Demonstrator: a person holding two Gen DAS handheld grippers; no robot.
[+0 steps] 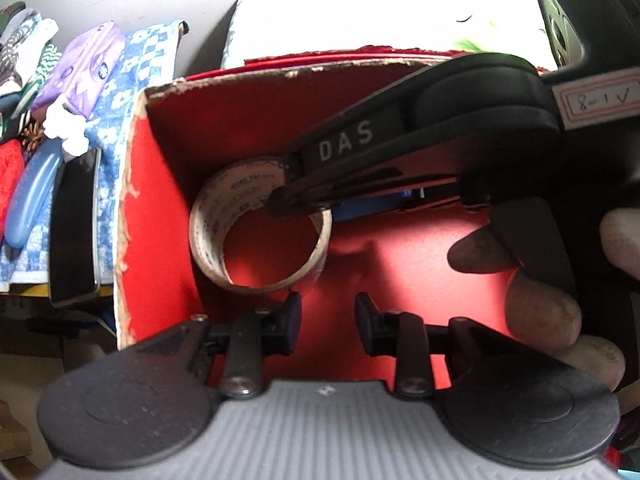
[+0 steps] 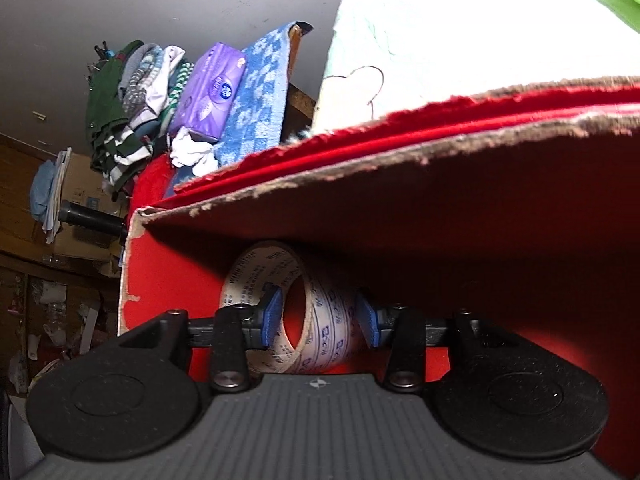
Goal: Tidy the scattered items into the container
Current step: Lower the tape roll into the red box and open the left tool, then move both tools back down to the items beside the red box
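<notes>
From the left wrist view, the left hand-held gripper (image 1: 327, 322) hangs over the open red box (image 1: 256, 128), its two black fingers set a modest gap apart with nothing between them but the red floor of the box. Just beyond its left finger, a roll of tape (image 1: 260, 226) rests against the box's left inner wall, standing a little tilted so its hollow core faces up toward the camera. The right hand-held gripper (image 1: 280, 196) reaches in from the upper right, its long black arm marked "DAS", and its tips sit at the far rim of the roll. A person's fingers (image 1: 540, 308) wrap that tool's handle at the right edge. Outside the box on the left lie a dark flat device (image 1: 74, 228), a blue patterned towel (image 1: 132, 92) and a purple tissue pack (image 1: 86, 72).

From the right wrist view, the right hand-held gripper (image 2: 320, 318) points into the box (image 2: 400, 168) under its torn cardboard rim. Its blue-padded fingers (image 2: 271, 316) straddle the roll of tape (image 2: 320, 328): the left pad lies over the core opening, the right pad stands just beside the roll's outer face with a slim gap showing, so the jaws are partly apart and not pressing. The roll stands on the box floor near the left wall. Beyond the box, the purple tissue pack (image 2: 214, 92), blue towel (image 2: 260, 96) and a heap of folded clothes (image 2: 132, 108) are stacked together.
</notes>
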